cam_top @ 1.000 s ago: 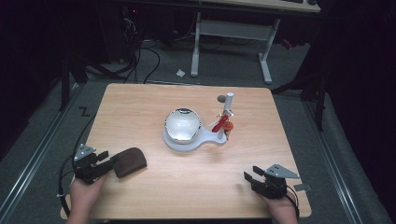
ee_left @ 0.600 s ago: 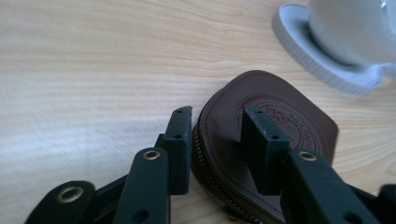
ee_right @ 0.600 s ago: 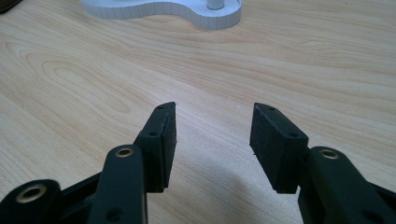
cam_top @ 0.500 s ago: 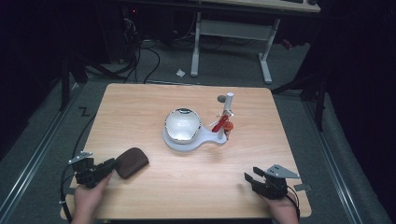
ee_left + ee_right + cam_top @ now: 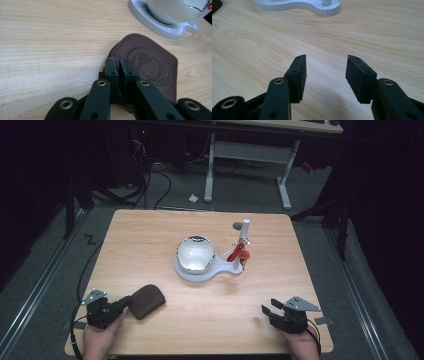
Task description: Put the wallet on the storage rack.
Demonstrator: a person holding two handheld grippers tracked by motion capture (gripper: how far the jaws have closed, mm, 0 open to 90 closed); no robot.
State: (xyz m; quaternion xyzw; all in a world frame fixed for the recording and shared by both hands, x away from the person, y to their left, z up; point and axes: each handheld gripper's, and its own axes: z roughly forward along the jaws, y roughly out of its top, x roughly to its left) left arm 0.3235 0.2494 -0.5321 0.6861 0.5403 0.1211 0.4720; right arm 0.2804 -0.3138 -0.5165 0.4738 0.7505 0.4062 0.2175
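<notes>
A brown leather pouch (image 5: 149, 299) with an embossed round emblem (image 5: 150, 65) lies flat at the near left of the wooden table (image 5: 150, 240). My left gripper (image 5: 127, 302) is shut on the pouch's near edge, and in the left gripper view its jaws (image 5: 118, 61) pinch that edge between them. At the near right, my right gripper (image 5: 265, 310) stands open just above the bare wood, nothing between its fingers (image 5: 325, 65).
A white stand (image 5: 216, 270) sits mid-table, carrying a shiny white dome (image 5: 195, 253), a white upright post (image 5: 244, 231) and a red clip (image 5: 236, 254). Its base shows at the top of both gripper views (image 5: 299, 5). Desk legs and cables lie on the floor behind.
My left gripper has drawn back toward the near table edge, and the pouch has shifted and turned slightly with it. The right gripper has stayed still.
</notes>
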